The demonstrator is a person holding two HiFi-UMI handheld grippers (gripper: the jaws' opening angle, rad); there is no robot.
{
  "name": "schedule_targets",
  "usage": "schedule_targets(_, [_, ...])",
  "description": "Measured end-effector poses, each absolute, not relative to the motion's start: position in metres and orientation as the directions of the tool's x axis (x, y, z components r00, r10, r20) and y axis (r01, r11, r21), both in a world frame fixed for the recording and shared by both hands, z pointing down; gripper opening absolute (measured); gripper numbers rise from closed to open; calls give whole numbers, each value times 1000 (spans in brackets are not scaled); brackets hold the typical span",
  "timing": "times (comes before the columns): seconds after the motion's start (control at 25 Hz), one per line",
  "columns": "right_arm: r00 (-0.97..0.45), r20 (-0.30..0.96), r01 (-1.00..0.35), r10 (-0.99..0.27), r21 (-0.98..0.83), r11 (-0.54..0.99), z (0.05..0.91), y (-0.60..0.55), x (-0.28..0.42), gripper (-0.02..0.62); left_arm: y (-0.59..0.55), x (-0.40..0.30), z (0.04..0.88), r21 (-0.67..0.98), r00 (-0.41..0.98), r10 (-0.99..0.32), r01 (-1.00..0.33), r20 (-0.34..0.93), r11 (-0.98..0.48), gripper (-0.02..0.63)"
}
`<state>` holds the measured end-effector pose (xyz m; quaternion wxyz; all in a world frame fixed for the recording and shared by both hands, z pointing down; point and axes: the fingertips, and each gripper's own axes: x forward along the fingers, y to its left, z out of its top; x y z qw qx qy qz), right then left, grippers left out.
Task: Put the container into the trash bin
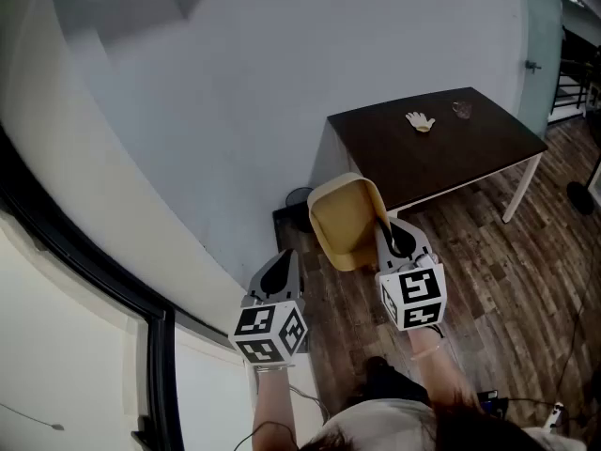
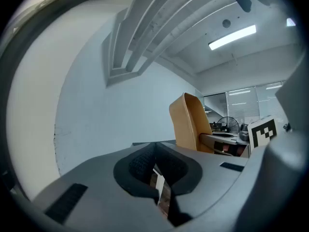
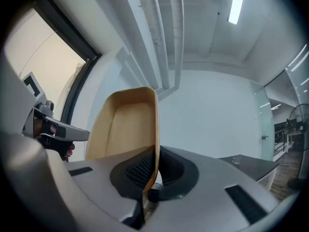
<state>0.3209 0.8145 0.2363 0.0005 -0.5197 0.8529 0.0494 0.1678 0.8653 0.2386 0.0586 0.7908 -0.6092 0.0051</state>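
Note:
A tan open container (image 1: pixel 346 222) hangs in the air, tipped on its side with its hollow facing me. My right gripper (image 1: pixel 399 238) is shut on its right-hand wall; in the right gripper view the thin rim (image 3: pixel 155 144) runs straight between the pads of that gripper (image 3: pixel 153 166). My left gripper (image 1: pixel 279 272) is held level to the left of the container, apart from it, shut with nothing in it (image 2: pixel 155 166). From the left gripper view the container (image 2: pixel 188 122) stands to the right. A dark round bin (image 1: pixel 299 198) sits on the floor by the wall, just beyond the container.
A dark brown table (image 1: pixel 470 148) on white legs stands at the back right with a pale glove (image 1: pixel 420 120) and a small clear item (image 1: pixel 460 109) on it. A grey wall fills the back. A black window frame (image 1: pixel 113 280) runs along the left. The floor is wood plank.

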Motion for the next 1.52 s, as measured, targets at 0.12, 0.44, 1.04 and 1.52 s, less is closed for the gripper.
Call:
schedule_targets(0.12, [-455,-58,-889,-889,86,450,236,813,317,6,864,167,241,83,271,-958,-961,91,-264,20])
schedule_targets(0.44, [-434,-74,-900,-898,65,430,237,787,329,5,832,179,246,94,298,-949,-953,104,-289,20])
schedule_targets(1.04, [-479,-36,-877,-877,60,476,255,672,330,3,713,181,262,101,271,-954,-961,128,-259,20])
schedule_targets(1.52, [-556,10,-831,-831,22,556,280,583,333,3,637,196,279,97,235,-960,-970,153,-223,20])
